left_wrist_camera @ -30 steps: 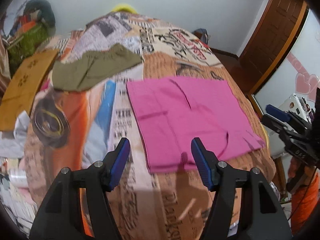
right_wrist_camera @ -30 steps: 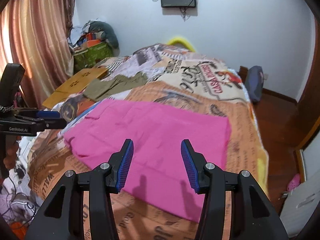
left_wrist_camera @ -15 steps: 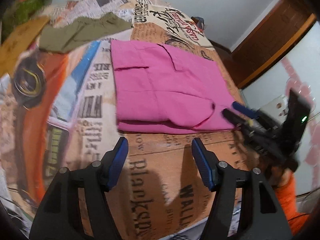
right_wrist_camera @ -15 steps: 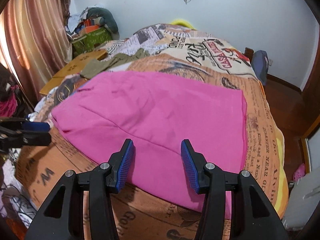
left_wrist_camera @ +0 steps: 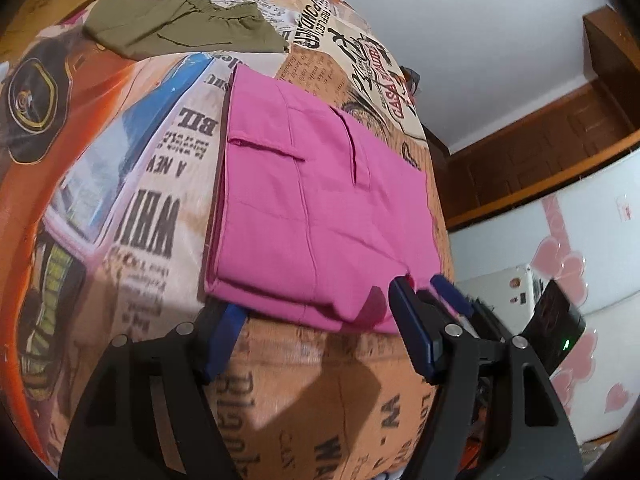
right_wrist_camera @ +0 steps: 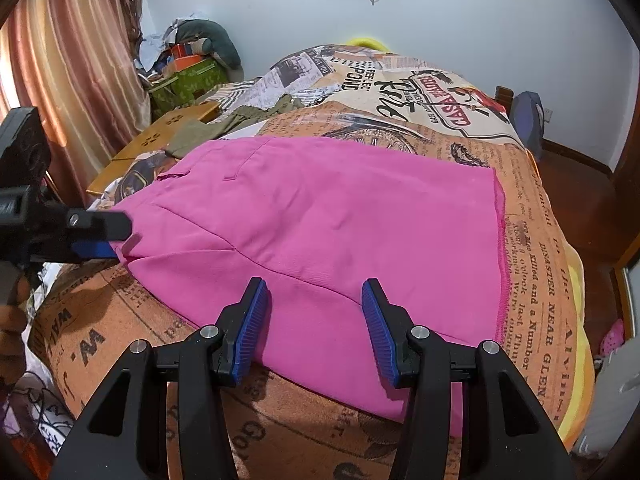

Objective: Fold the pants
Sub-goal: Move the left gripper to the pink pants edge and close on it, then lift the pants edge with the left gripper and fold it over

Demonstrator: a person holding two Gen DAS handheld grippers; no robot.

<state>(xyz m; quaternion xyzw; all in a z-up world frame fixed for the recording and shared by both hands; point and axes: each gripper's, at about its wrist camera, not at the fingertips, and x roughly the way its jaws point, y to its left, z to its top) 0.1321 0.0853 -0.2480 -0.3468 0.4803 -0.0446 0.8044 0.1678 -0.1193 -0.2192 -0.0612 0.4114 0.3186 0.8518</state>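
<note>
Lying flat on the bedspread (right_wrist_camera: 532,216), the pink pants (right_wrist_camera: 320,232) sit between the 2 wide-open grippers, left gripper (left_wrist_camera: 316,332) and right gripper (right_wrist_camera: 316,320), which risk pinching bedspread too.

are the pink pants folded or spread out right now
Folded. The pink pants lie flat on the bed as a compact rectangle, with stacked layers showing along the near edge.

The left matte-black plastic two-finger gripper (left_wrist_camera: 316,328) carries ribbed blue rubber pads (left_wrist_camera: 416,332) and silver round pivot screws. The right matte-black plastic two-finger gripper (right_wrist_camera: 314,326) looks identical, with blue ridged pads (right_wrist_camera: 376,328) and silver screws.
</note>
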